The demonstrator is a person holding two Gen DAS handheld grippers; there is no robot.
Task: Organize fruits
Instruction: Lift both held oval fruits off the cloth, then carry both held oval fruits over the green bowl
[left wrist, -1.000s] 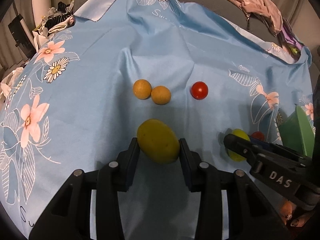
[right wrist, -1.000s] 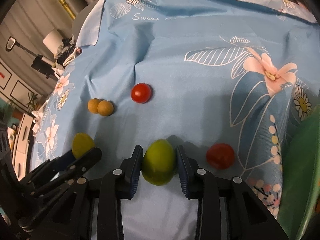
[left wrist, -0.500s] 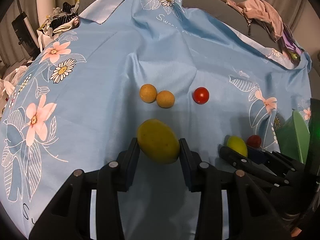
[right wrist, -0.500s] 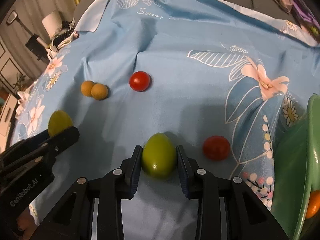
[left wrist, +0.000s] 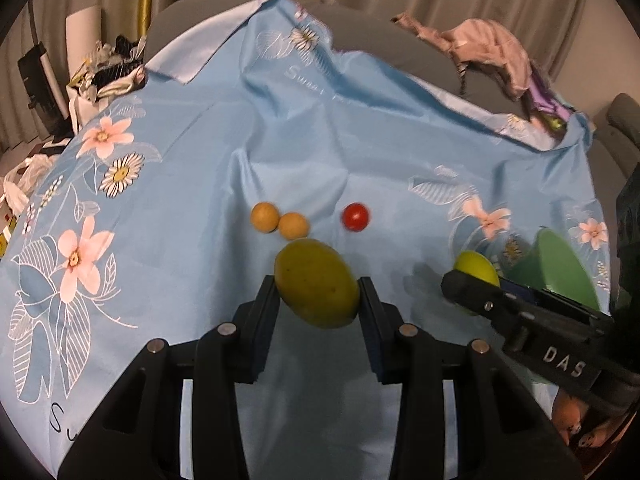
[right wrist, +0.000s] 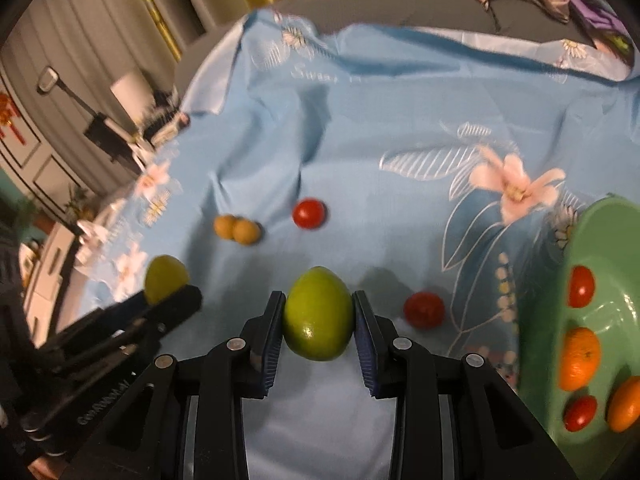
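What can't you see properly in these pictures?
- Green bowl: the right wrist view cuts it off at the right edge, so more fruit inside may be hidden.
- Same bowl in the left wrist view: the right gripper covers its lower part, and nothing inside shows.
- Yellow-green fruit in the left gripper: mostly hidden behind its fingers in the right wrist view.
- Writing on the blue cloth: too blurred to read.
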